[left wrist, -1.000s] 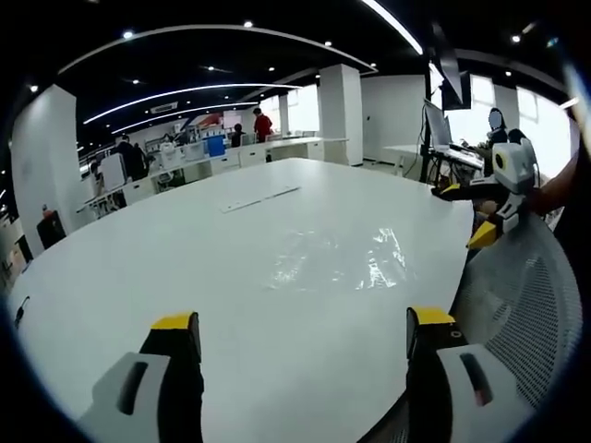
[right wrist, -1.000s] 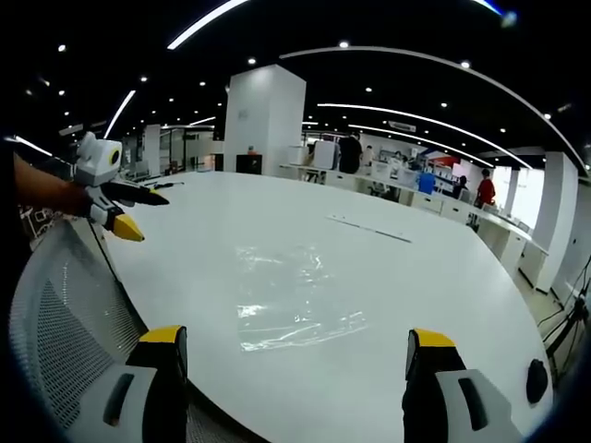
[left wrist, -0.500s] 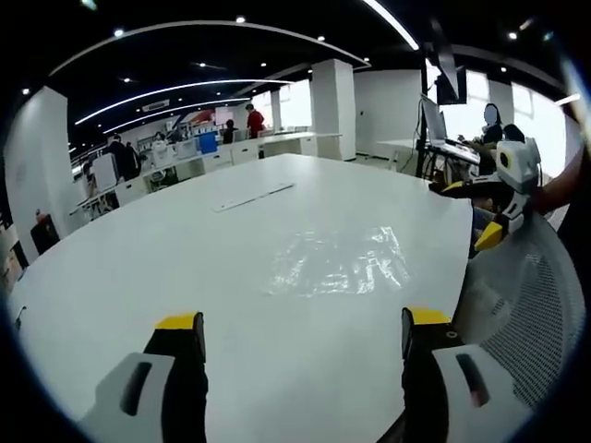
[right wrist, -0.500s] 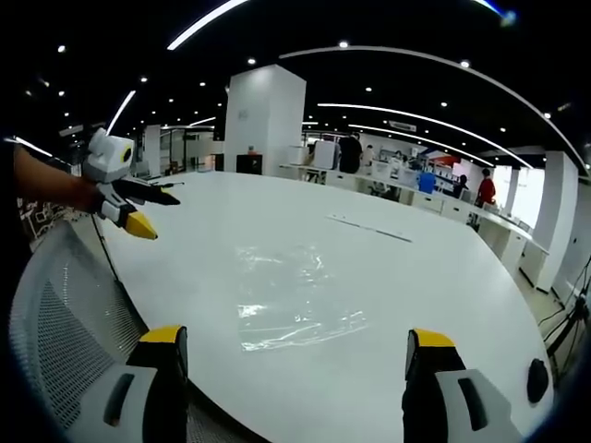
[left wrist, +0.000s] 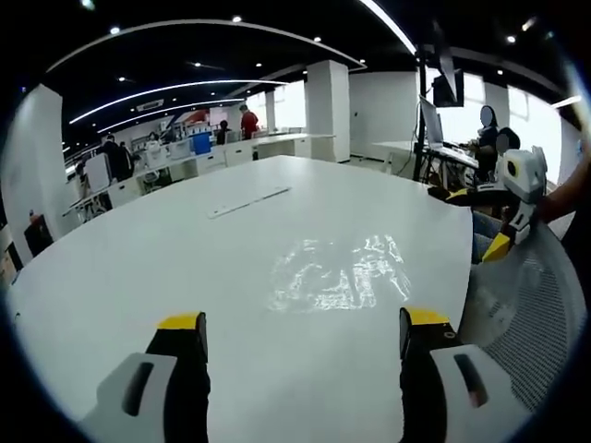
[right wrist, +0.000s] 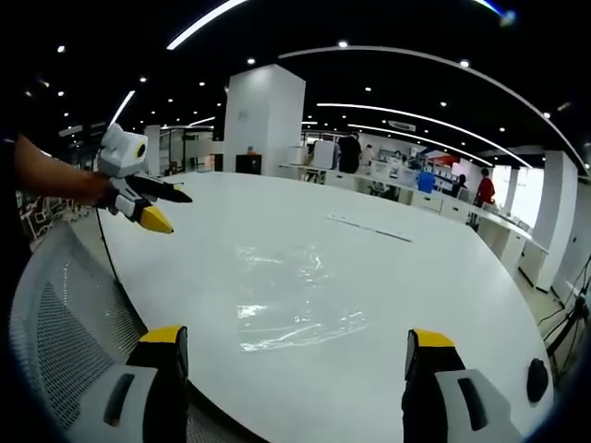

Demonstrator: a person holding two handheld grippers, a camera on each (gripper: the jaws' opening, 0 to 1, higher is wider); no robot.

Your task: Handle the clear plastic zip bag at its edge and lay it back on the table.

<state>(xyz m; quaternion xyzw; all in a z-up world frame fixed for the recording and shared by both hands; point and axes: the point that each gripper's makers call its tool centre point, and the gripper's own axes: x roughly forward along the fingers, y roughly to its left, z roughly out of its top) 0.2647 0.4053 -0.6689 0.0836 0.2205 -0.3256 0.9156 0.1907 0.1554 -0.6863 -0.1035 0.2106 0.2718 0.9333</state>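
A clear plastic zip bag (left wrist: 340,274) (right wrist: 291,298) lies flat on a white worktop (left wrist: 166,268) (right wrist: 443,277), near the worktop's edge. Creased and crinkled, the bag catches bright glints from the ceiling lights; the white surface shows through it. One long edge curls slightly and shines in the right gripper view. Nothing touches the bag.

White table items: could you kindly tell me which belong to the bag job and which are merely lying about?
Job: clear plastic zip bag, flat on the white table; left gripper; right gripper.
Lying about: thin pale strip; grey mesh chair.
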